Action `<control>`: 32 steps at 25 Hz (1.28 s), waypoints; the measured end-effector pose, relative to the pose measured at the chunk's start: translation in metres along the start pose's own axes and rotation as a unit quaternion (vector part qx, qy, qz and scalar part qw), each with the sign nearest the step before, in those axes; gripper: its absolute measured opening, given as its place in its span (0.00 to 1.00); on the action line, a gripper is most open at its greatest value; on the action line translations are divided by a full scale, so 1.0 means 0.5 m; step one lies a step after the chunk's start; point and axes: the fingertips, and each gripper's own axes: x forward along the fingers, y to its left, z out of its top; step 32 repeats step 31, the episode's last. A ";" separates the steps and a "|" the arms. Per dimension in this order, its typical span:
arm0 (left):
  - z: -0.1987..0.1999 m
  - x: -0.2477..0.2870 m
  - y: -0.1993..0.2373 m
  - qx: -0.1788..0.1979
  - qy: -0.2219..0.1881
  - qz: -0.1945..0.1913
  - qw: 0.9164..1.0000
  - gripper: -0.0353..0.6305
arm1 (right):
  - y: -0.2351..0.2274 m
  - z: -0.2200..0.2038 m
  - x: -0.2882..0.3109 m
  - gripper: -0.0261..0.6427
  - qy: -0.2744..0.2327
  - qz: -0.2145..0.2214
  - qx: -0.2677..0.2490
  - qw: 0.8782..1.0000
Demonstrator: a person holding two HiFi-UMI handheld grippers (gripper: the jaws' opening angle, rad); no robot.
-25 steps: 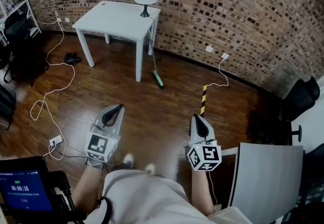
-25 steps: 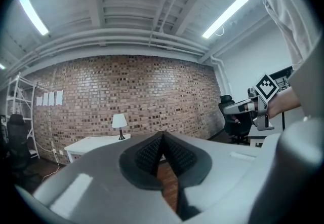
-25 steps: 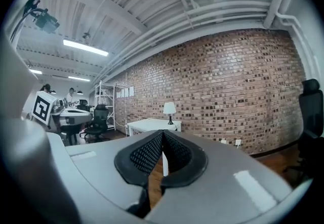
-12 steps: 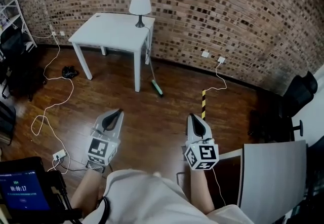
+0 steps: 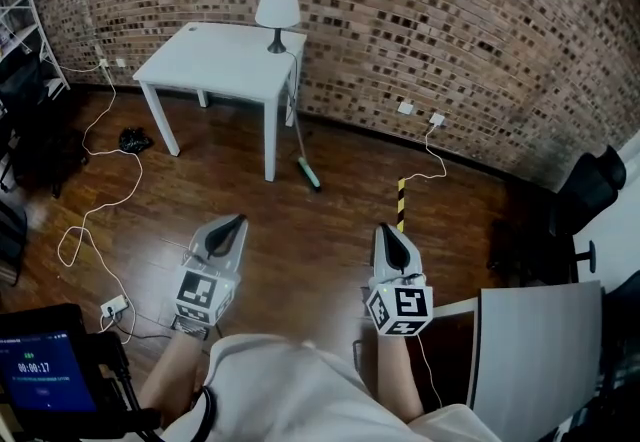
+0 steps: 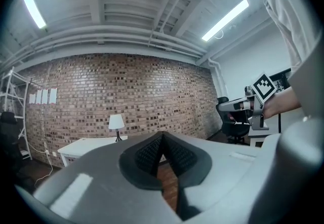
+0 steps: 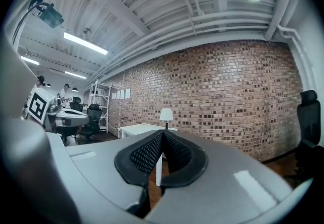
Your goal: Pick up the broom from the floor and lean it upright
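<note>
A long brick wall (image 5: 450,20) stood behind the dark wooden floor (image 5: 300,230), and near it a white table (image 5: 215,55) carried a small white lamp (image 5: 277,10). The broom (image 5: 310,173) was at the table's right front corner, well apart from both grippers, with its thin handle rising along the table's edge and its green head down on the floor just beside the leg. Nearer to the person, the left gripper (image 5: 237,220) and the right gripper (image 5: 386,228) were held level, side by side above the floor, each with its fingers pressed together and nothing between them.
</note>
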 end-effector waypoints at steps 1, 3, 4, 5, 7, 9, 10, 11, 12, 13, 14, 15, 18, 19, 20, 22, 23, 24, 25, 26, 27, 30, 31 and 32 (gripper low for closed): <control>-0.004 0.001 -0.003 -0.002 0.001 -0.001 1.000 0.05 | -0.003 -0.001 -0.001 0.06 0.000 -0.003 -0.002 1.000; -0.012 0.003 -0.009 -0.005 0.003 -0.003 1.000 0.05 | -0.004 -0.009 -0.004 0.06 0.004 -0.005 -0.003 1.000; -0.015 0.004 -0.011 -0.006 0.003 -0.003 1.000 0.05 | -0.003 -0.014 -0.004 0.06 0.007 -0.004 -0.003 1.000; -0.017 0.005 -0.012 -0.006 0.004 -0.002 1.000 0.05 | -0.001 -0.019 -0.003 0.06 0.011 -0.002 -0.003 1.000; -0.017 0.008 -0.014 -0.006 0.004 -0.003 1.000 0.05 | 0.004 -0.026 -0.002 0.06 0.017 0.003 -0.002 1.000; -0.016 0.011 -0.015 -0.006 0.004 -0.004 1.000 0.05 | 0.007 -0.031 -0.001 0.06 0.022 0.007 0.001 1.000; -0.015 0.012 -0.015 -0.006 0.004 -0.004 1.000 0.05 | 0.008 -0.032 -0.001 0.06 0.024 0.009 0.002 1.000; -0.014 0.013 -0.015 -0.007 0.004 -0.004 1.000 0.05 | 0.009 -0.033 -0.001 0.06 0.026 0.011 0.003 1.000; -0.014 0.014 -0.015 -0.007 0.005 -0.004 1.000 0.05 | 0.011 -0.033 -0.001 0.06 0.027 0.013 0.002 1.000; -0.015 0.014 -0.016 -0.007 0.005 -0.004 1.000 0.05 | 0.013 -0.033 0.001 0.06 0.028 0.015 0.002 1.000; -0.016 0.015 -0.017 -0.007 0.005 -0.004 1.000 0.05 | 0.016 -0.034 0.002 0.06 0.028 0.017 0.001 0.999; -0.018 0.015 -0.018 -0.007 0.005 -0.005 1.000 0.05 | 0.018 -0.035 0.004 0.06 0.029 0.019 0.001 0.999; -0.024 0.015 -0.022 -0.010 0.007 -0.006 1.000 0.05 | 0.023 -0.038 0.006 0.06 0.030 0.023 0.000 0.999; -0.025 0.016 -0.024 -0.009 0.007 -0.006 1.000 0.05 | 0.023 -0.039 0.007 0.06 0.030 0.024 -0.001 0.999; -0.024 0.016 -0.026 -0.008 0.007 -0.006 1.000 0.05 | 0.023 -0.039 0.007 0.06 0.030 0.025 -0.001 0.999; -0.021 0.016 -0.026 -0.005 0.008 -0.005 1.000 0.05 | 0.023 -0.039 0.008 0.06 0.031 0.026 -0.003 0.999; -0.021 0.016 -0.023 -0.005 0.008 -0.004 1.000 0.05 | 0.024 -0.040 0.008 0.06 0.032 0.027 -0.003 0.999; -0.022 0.015 -0.020 -0.007 0.008 -0.002 1.000 0.05 | 0.025 -0.040 0.009 0.06 0.032 0.028 -0.004 0.999; -0.023 0.015 -0.017 -0.008 0.008 0.000 1.000 0.05 | 0.025 -0.040 0.010 0.06 0.033 0.028 -0.004 0.999; -0.023 0.016 -0.015 -0.008 0.008 0.001 1.000 0.05 | 0.024 -0.040 0.011 0.06 0.033 0.028 -0.005 0.999; -0.022 0.017 -0.014 -0.008 0.008 0.002 1.000 0.05 | 0.022 -0.040 0.012 0.06 0.033 0.028 -0.005 0.999; -0.022 0.021 -0.017 -0.007 0.009 0.002 1.000 0.05 | 0.018 -0.041 0.014 0.06 0.035 0.029 -0.007 0.999; -0.022 0.022 -0.019 -0.007 0.009 0.002 1.000 0.05 | 0.017 -0.041 0.015 0.06 0.035 0.030 -0.007 0.999; -0.022 0.022 -0.019 -0.007 0.009 0.002 1.000 0.05 | 0.017 -0.041 0.015 0.06 0.035 0.030 -0.007 0.999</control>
